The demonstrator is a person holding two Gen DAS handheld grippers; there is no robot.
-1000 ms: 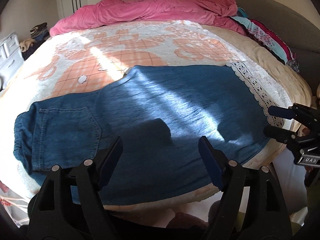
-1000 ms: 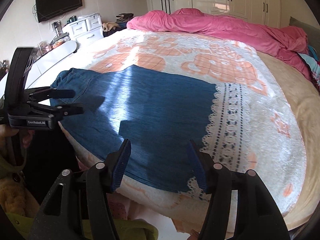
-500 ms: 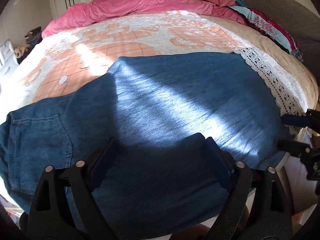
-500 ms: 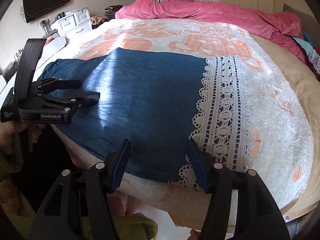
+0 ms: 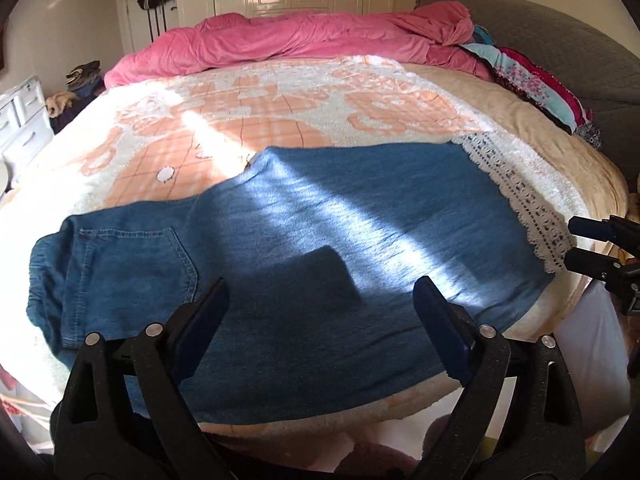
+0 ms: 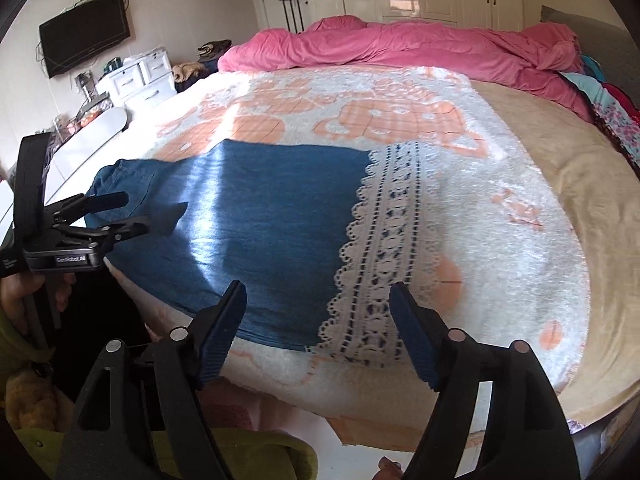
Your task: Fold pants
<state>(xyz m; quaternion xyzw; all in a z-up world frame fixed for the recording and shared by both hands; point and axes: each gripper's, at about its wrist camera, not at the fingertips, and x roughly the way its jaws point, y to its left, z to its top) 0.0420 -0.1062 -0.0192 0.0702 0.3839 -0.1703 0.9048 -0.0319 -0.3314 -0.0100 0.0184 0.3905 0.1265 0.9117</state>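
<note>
In the right wrist view, the left tongs (image 6: 132,216) carry a small white label on the black body below their fingers; it appears to read "GenRobot.AI", though the letters are blurred. A second small white label further left on the same body is too small to read. No other writing is legible.

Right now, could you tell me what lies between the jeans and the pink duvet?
Only bare patterned blanket separates the jeans from the pink duvet, clearest in the left wrist view.
</note>
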